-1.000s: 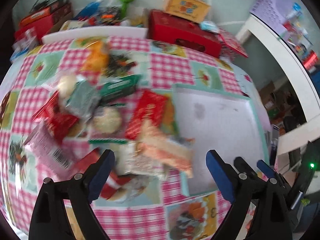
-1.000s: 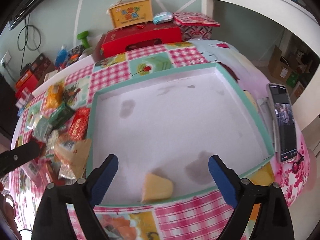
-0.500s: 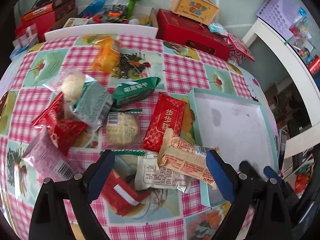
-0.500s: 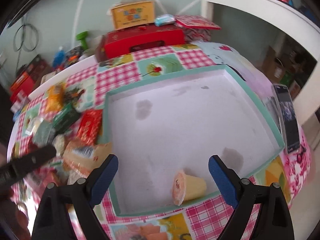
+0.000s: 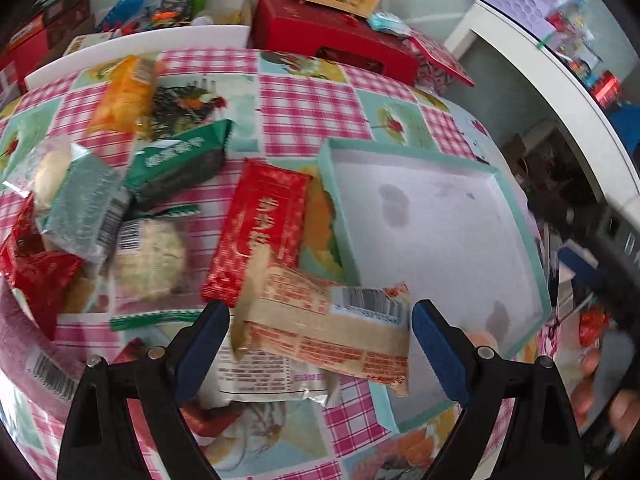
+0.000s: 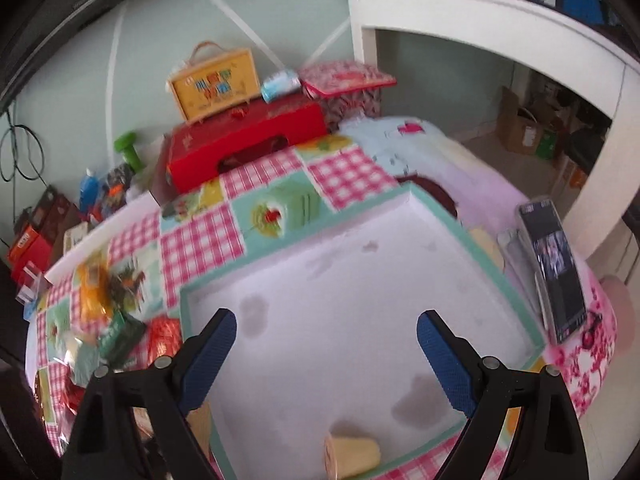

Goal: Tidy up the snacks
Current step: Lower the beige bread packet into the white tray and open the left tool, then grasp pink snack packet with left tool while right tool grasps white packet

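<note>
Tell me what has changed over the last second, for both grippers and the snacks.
The left gripper has come down over the tan wrapped snack, which now lies between its open fingers, untouched. The right gripper has pulled back from the teal tray. The yellow cup snack rolled onto its side. Both grippers stayed open and empty; the snack pile is unchanged.

the right tool (image 6: pixel 326 344) hangs wide open above the white tray (image 6: pixel 472 236), where a yellow cup (image 6: pixel 354 454) lies sideways.
</note>
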Demonstrator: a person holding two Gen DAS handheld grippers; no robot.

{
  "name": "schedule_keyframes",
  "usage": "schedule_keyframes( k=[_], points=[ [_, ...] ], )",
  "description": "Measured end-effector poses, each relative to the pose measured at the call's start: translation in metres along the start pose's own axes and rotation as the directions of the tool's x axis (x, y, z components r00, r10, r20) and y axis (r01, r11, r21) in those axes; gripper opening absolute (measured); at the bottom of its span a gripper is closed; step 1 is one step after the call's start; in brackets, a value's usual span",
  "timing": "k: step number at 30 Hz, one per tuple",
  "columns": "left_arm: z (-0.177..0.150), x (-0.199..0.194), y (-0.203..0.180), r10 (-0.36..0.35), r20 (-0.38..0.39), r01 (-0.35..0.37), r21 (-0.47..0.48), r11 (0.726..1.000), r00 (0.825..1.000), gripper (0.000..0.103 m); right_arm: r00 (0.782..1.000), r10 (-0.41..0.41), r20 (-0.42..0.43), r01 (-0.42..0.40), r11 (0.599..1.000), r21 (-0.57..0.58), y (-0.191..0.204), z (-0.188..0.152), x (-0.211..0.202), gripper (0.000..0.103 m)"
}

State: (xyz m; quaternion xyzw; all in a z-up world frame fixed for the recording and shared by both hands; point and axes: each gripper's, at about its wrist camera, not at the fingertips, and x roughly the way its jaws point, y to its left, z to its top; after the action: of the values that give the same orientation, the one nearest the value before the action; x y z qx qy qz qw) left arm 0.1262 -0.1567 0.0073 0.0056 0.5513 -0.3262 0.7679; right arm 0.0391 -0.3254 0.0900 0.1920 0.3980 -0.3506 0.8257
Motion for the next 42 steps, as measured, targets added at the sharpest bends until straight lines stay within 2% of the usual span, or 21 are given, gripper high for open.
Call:
schedule_keyframes(
  k=[6,15,23,28,31,36,39,42],
  points=[
    [-0.008,0.016,-0.009,0.041,-0.014,-0.041,0.031,0.999,0.999,0.093,0.999,0.011,-0.037,-0.011,1.0,-0.005,-0.002,-0.013,0.011,0.094],
    [-0.011,0.002,-0.02,0.065,0.061,-0.069,0.061,0.996,0.996,0.081,0.997,0.049,-0.058,-0.045,0.996,0.073,-0.024,-0.024,0.016,0.094],
    [0.015,0.001,-0.058,0.049,0.134,-0.072,0.171,0.983,0.99,0.081,0.996,0.064,-0.055,-0.056,0.988,0.141,-0.039,-0.023,0.019,0.094],
    [0.03,0.022,-0.077,0.017,0.12,-0.04,0.193,0.98,0.993,0.081,0.998,0.037,-0.054,-0.027,0.982,0.188,-0.054,-0.022,0.023,0.094],
    [0.034,0.034,-0.084,0.025,0.106,-0.047,0.207,0.977,0.994,0.083,0.997,0.035,-0.069,-0.02,0.977,0.211,-0.06,-0.023,0.028,0.094],
    [0.036,0.039,-0.075,0.048,0.095,-0.064,0.179,0.982,0.994,0.086,0.997,0.02,-0.076,-0.001,0.971,0.239,-0.068,-0.023,0.032,0.094],
    [0.038,0.027,-0.068,0.052,0.124,-0.071,0.158,0.985,0.991,0.091,0.997,0.02,-0.078,-0.002,0.974,0.226,-0.064,-0.023,0.033,0.094],
    [0.035,0.009,-0.053,0.099,0.162,-0.117,0.107,0.987,0.982,0.092,0.996,0.035,-0.079,-0.019,0.981,0.195,-0.055,-0.023,0.033,0.094]
  ],
)
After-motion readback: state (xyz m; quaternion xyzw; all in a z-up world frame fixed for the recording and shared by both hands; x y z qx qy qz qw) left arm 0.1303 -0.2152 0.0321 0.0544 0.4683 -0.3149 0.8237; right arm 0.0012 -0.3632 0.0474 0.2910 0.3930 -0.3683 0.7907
